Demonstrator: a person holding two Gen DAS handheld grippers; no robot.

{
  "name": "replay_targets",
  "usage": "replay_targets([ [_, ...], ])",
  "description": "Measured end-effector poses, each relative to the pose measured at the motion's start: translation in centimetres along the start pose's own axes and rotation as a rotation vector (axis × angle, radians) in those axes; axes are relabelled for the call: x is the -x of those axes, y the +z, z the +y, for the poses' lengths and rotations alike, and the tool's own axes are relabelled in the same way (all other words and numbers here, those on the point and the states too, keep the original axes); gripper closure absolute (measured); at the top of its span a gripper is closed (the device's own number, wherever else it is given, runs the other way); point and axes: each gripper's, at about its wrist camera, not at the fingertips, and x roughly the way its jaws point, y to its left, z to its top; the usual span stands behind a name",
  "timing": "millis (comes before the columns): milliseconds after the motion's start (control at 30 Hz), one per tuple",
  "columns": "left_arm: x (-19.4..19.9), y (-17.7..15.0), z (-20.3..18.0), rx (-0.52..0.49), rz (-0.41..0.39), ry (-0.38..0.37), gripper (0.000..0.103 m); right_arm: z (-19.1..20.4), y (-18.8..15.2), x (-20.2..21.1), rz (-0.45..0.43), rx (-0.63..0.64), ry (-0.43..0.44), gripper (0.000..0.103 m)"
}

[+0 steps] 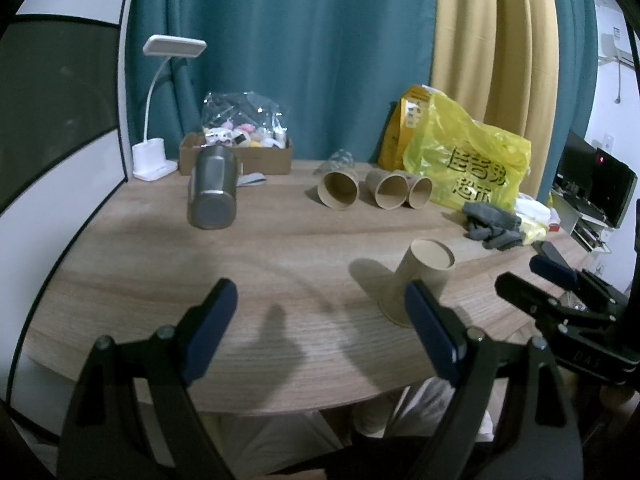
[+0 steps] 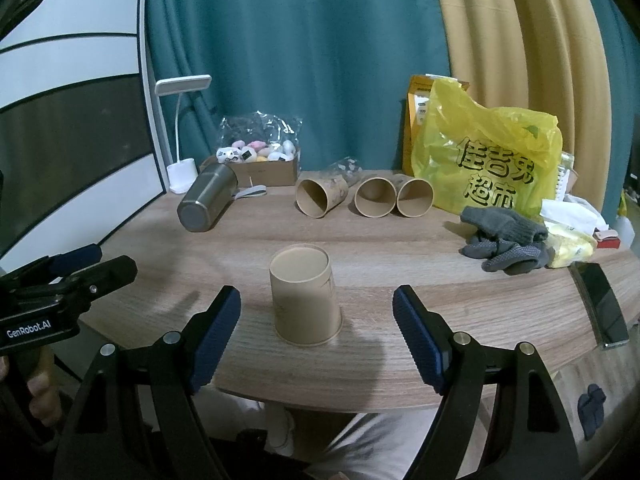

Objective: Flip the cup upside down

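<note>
A brown paper cup (image 2: 306,298) stands upside down on the wooden table (image 2: 400,248), rim down and base up. It sits between and just beyond my right gripper's (image 2: 316,320) open fingers, touching neither. In the left wrist view the same cup (image 1: 420,280) stands to the right, just beyond the right finger of my open, empty left gripper (image 1: 320,320). Three more paper cups (image 2: 364,198) and a steel tumbler (image 2: 208,202) lie on their sides at the back.
A yellow plastic bag (image 2: 488,164), grey gloves (image 2: 504,238) and a dark phone (image 2: 600,304) are at the right. A cardboard box of toys (image 2: 256,166) and a white desk lamp (image 2: 180,136) stand at the back left, before curtains.
</note>
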Motion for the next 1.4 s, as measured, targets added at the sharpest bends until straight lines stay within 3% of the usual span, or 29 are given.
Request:
replay_targets([
  [1400,0.13,-0.34,-0.32,0.003,-0.005,-0.004,0.016,0.51,-0.33,0.14,0.003,0.011,-0.003,0.022],
])
